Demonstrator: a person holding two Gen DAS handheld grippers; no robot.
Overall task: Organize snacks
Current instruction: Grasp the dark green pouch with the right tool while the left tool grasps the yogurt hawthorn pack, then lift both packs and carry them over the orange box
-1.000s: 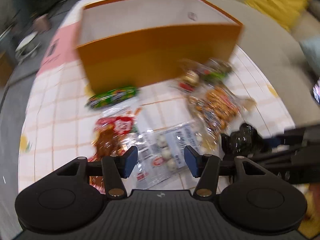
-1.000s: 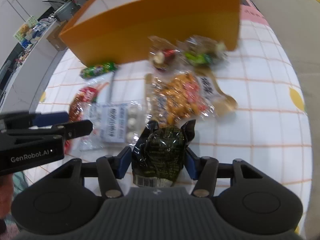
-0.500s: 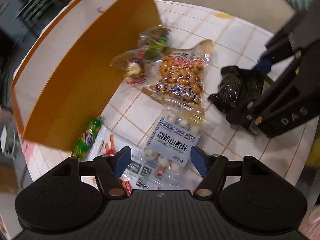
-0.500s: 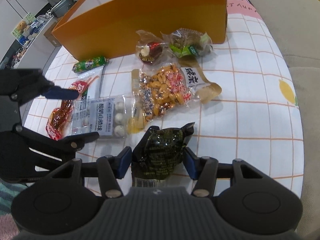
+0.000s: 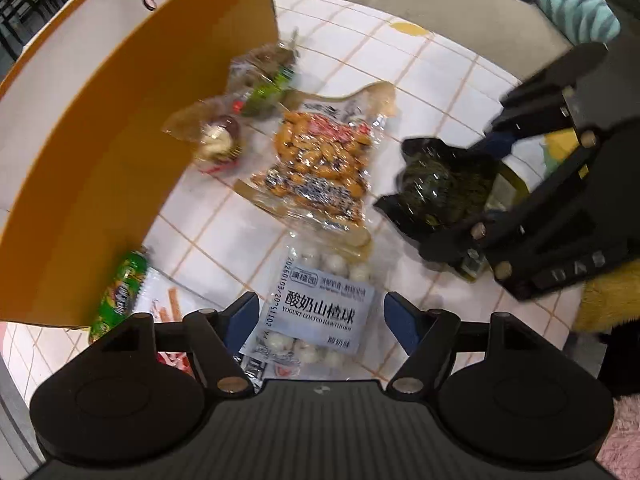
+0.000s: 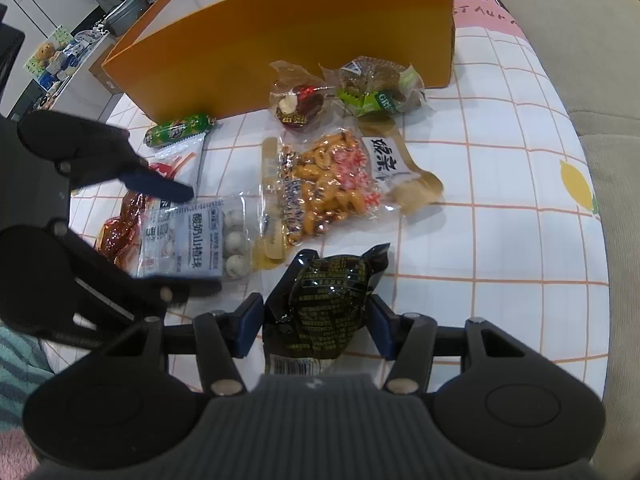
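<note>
Now the dark snack pouch sits clamped inside the right hand-held gripper.

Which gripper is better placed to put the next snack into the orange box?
Right. The right gripper already has the dark packet between its jaws; the left gripper is open and empty, over the hawthorn pack.

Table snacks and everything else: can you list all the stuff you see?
Box: one, orange, open, behind the snacks.
Black packet: one, black-green, between the right gripper's jaws.
Hawthorn ball pack: one, clear with white balls, between the left gripper's open jaws.
Orange cracker bag: one, clear, mid-table.
Green tube: one, beside the box.
Red packet: one, partly under the hawthorn pack.
Small clear wraps: two, red-brown and green, by the box.
Tablecloth: one, white with orange grid.
Left gripper: black.
Right gripper: black.
</note>
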